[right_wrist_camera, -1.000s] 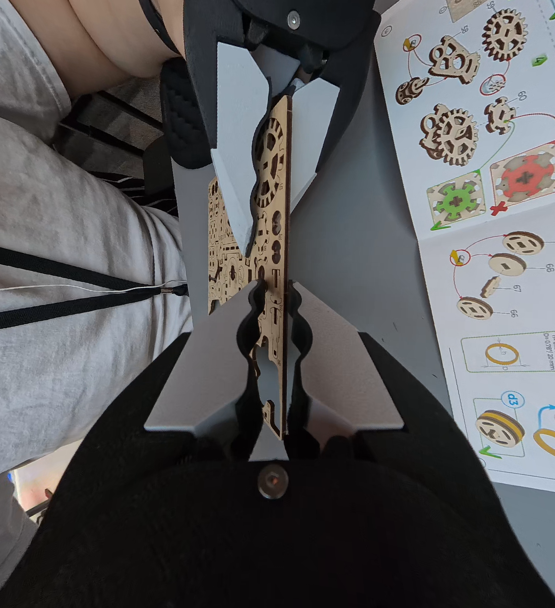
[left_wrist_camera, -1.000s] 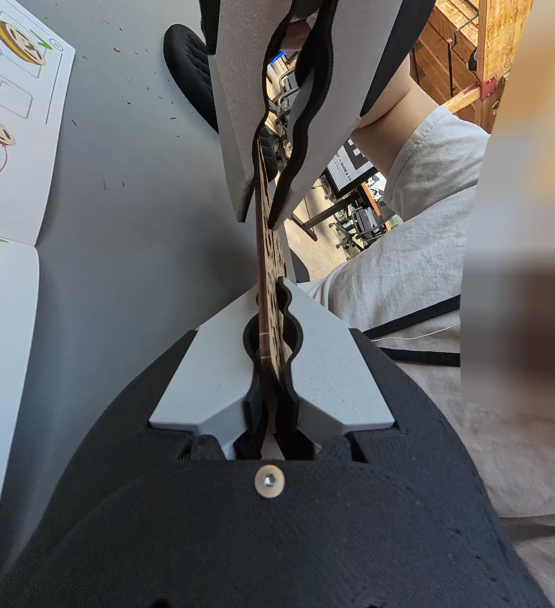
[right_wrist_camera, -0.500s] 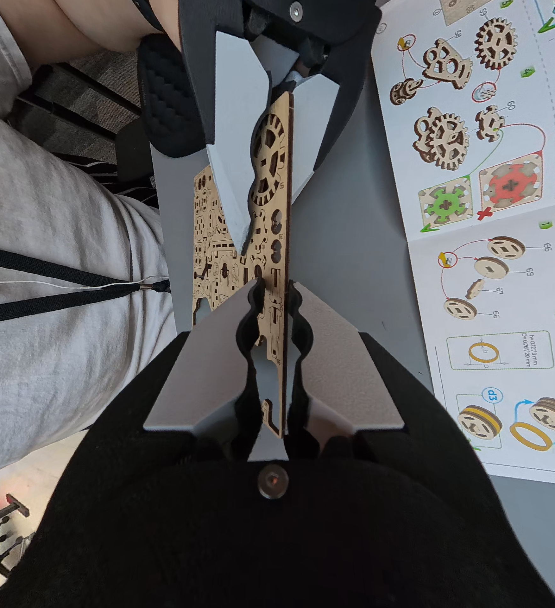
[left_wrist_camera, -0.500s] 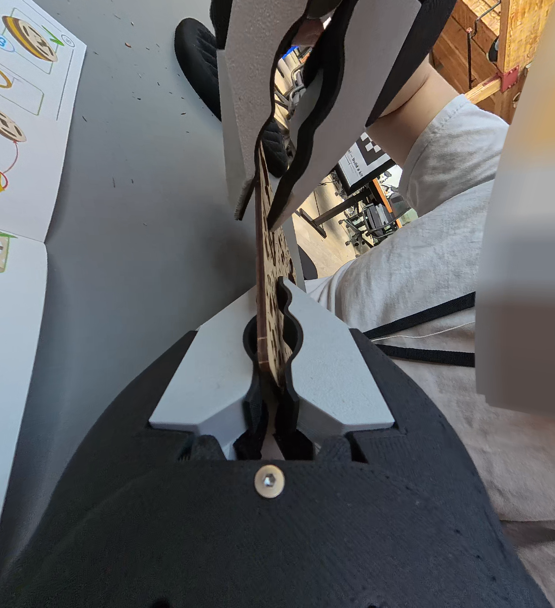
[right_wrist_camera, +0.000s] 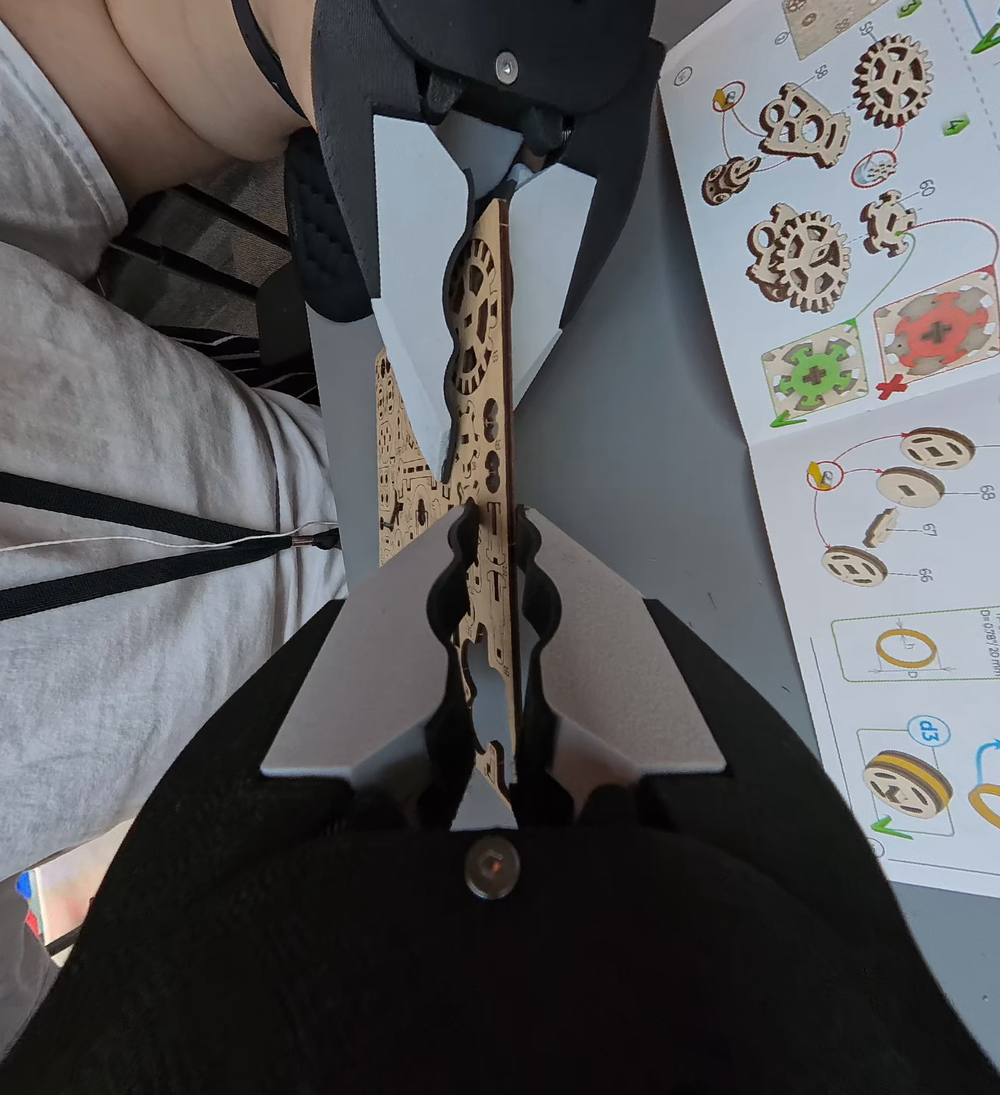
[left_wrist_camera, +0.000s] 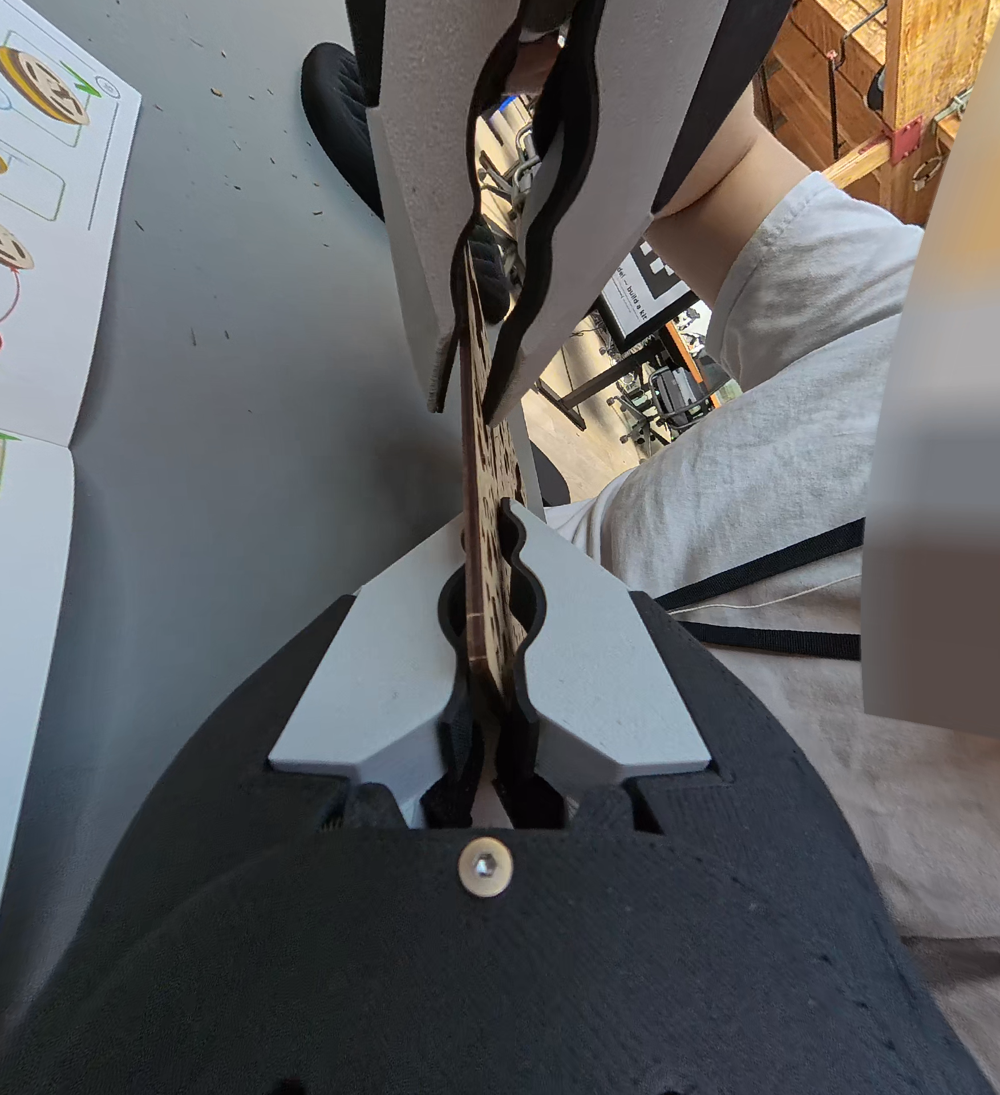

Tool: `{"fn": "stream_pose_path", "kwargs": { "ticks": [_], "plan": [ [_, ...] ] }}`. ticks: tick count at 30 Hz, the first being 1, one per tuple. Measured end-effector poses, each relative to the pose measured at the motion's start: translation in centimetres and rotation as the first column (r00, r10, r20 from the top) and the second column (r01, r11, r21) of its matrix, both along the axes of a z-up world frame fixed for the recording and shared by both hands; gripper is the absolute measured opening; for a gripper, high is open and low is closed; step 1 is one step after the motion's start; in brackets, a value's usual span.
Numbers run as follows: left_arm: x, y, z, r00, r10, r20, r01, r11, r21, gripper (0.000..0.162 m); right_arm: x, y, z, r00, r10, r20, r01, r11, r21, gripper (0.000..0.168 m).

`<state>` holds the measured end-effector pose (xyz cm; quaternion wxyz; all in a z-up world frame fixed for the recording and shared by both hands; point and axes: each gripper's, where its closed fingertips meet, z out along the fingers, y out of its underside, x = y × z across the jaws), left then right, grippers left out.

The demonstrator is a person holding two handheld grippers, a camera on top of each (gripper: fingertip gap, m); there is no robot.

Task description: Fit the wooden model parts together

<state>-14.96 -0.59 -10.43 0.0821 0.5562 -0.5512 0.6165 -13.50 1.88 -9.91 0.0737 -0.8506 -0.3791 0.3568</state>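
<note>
Both tongs are clamped on one thin wooden parts sheet [right_wrist_camera: 488,426], held edge-on above the table between them. The left gripper [left_wrist_camera: 488,521] pinches one end, its grey fingers [left_wrist_camera: 592,640] narrow around the wood; the right gripper [right_wrist_camera: 492,512] faces it and grips the other end just as tightly. A second cut-out sheet [right_wrist_camera: 402,468] lies flat on the grey table [left_wrist_camera: 236,415] underneath. An open instruction booklet [right_wrist_camera: 900,415] sits beside them. Past the table edge: a person in grey clothing [left_wrist_camera: 752,474], wooden crates [left_wrist_camera: 853,83], office chairs.
</note>
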Motion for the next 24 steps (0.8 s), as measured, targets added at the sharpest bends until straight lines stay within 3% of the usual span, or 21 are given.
{"fn": "stream_pose_path", "kwargs": {
  "ticks": [6, 13, 15, 17, 24],
  "plan": [
    [0.1, 0.0, -0.3, 1.000, 0.008, -0.010, -0.008, 1.000, 0.027, 0.001, 0.1, 0.1, -0.5, 0.999, 0.007, 0.048, -0.008, 1.000, 0.029, 0.010],
    [0.0, 0.2, 0.0, 1.000, 0.001, -0.011, -0.002, 0.999, -0.032, 0.001, 0.0, 0.2, -0.1, 1.000, 0.015, 0.003, -0.015, 0.999, 0.047, 0.012],
    [0.0, 0.5, 0.1, 1.000, 0.009, -0.008, -0.010, 0.999, -0.043, 0.001, 0.3, -0.3, -0.4, 1.000, 0.020, 0.015, -0.020, 1.000, 0.009, 0.030],
    [0.0, 0.6, 0.1, 1.000, 0.015, -0.007, -0.015, 0.999, -0.050, 0.000, 0.2, -0.9, -0.9, 0.998, 0.050, 0.036, -0.050, 0.999, 0.003, 0.020],
    [0.0, 0.5, 0.2, 1.000, 0.005, -0.004, -0.005, 0.999, -0.049, 0.001, -0.3, -0.9, -0.5, 1.000, 0.020, -0.018, -0.021, 0.999, -0.031, 0.016]
  ]
}}
